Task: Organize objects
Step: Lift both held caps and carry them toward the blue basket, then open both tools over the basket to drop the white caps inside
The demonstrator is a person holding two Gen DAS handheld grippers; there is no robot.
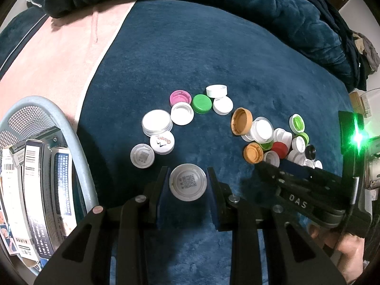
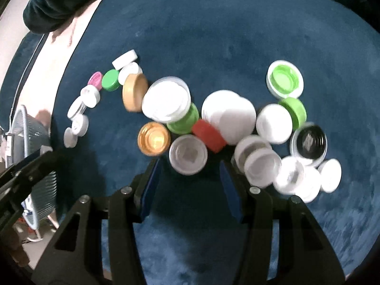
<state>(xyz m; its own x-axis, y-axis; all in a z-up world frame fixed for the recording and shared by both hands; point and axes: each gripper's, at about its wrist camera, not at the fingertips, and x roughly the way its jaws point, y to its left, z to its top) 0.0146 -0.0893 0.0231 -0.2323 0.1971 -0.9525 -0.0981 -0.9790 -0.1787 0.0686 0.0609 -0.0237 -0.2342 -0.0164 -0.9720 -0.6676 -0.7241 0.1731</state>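
Observation:
Bottle caps lie on a dark blue blanket (image 1: 213,47). My left gripper (image 1: 187,181) is shut on a white cap with a QR code inside (image 1: 188,182), its blue pads pressing on both sides. A curved row of white, pink and green caps (image 1: 181,112) lies just beyond it. To the right is a heap of caps (image 2: 228,116) in white, green, red, orange and black. My right gripper (image 2: 190,166) points down at that heap with its jaws apart. An upturned white cap (image 2: 188,154) sits at its fingertips with gaps on both sides. An orange cap (image 2: 154,141) lies just left of it.
A pale blue mesh basket (image 1: 78,147) with several printed boxes stands at the left. A pink cloth (image 1: 59,59) covers the far left. Dark bedding (image 1: 273,7) is bunched along the back. A hand (image 1: 346,249) holds the right gripper's handle.

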